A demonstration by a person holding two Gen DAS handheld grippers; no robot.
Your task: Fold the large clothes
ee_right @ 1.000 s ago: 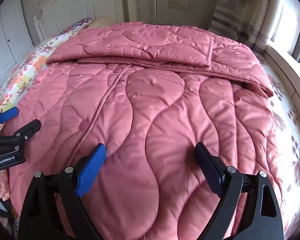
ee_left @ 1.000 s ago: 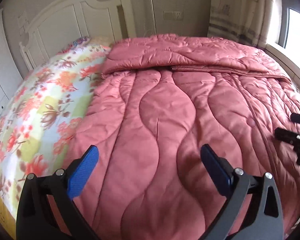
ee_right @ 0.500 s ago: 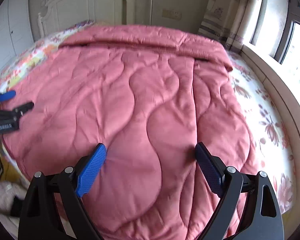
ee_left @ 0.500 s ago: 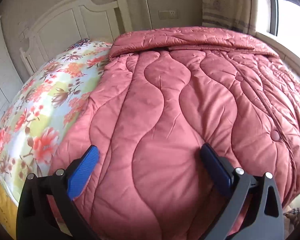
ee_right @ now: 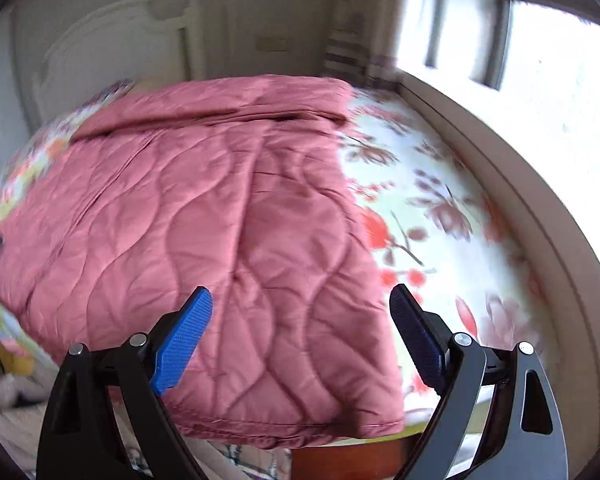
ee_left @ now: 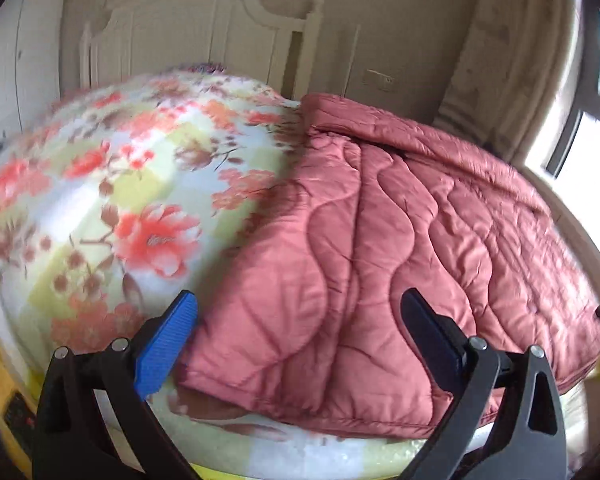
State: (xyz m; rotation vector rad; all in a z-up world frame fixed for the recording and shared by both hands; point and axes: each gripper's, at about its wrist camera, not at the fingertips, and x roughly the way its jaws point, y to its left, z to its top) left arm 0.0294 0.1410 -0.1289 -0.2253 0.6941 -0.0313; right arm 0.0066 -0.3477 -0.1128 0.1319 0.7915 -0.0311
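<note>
The quilt (ee_left: 380, 248) lies flat across the bed (ee_left: 112, 184), far end folded back, near corners at the foot edge; the left gripper (ee_left: 300, 336) and right gripper (ee_right: 300, 332) hover over those corners, jaws wide, empty; a pinch on the top layer only could drag it crooked; slick fabric may slip out.

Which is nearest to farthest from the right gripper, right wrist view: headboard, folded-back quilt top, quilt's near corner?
From the right gripper:
1. Quilt's near corner, just below the open jaws, toward the right.
2. Folded-back quilt top, across the bed.
3. Headboard, behind it, upper left.
</note>
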